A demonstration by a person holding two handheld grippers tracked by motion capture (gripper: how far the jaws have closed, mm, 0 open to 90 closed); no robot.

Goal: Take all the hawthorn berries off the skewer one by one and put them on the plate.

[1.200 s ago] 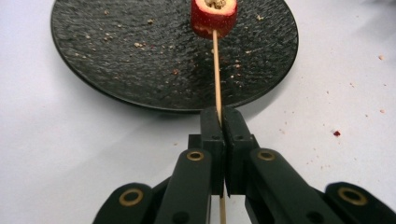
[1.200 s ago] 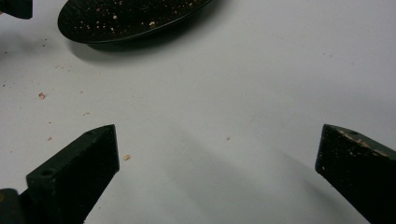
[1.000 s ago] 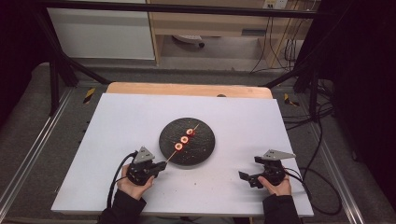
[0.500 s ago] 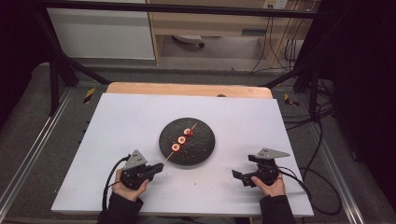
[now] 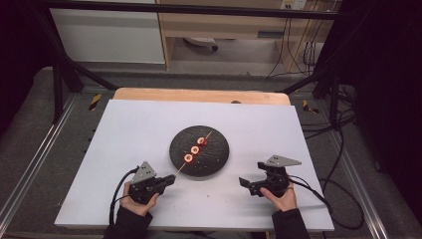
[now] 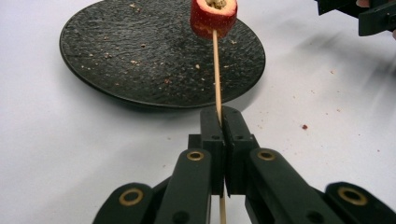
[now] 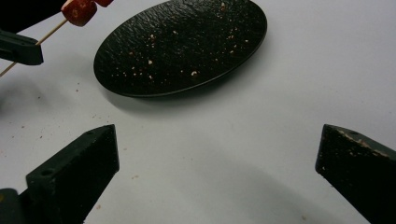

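Note:
A thin wooden skewer (image 6: 216, 70) carries three red, round food pieces (image 5: 195, 149) and hangs just above a black plate (image 5: 216, 159) in the middle of the table. My left gripper (image 5: 170, 179) is shut on the skewer's near end, and in the left gripper view its jaws (image 6: 220, 122) pinch the stick below the nearest red piece (image 6: 213, 16). My right gripper (image 5: 245, 183) sits right of the plate near the table's front, open and empty. In the right gripper view (image 7: 218, 137) it looks at the plate (image 7: 182, 44) and the red piece (image 7: 79, 10).
The plate rests on a white sheet (image 5: 149, 124) over a wooden table (image 5: 199, 94). Crumbs dot the plate and the sheet around it. Black frame rails, cables and a cabinet (image 5: 109, 35) lie beyond the table's far edge.
My right gripper has moved left, closer to the plate. The left gripper and the skewer have hardly shifted.

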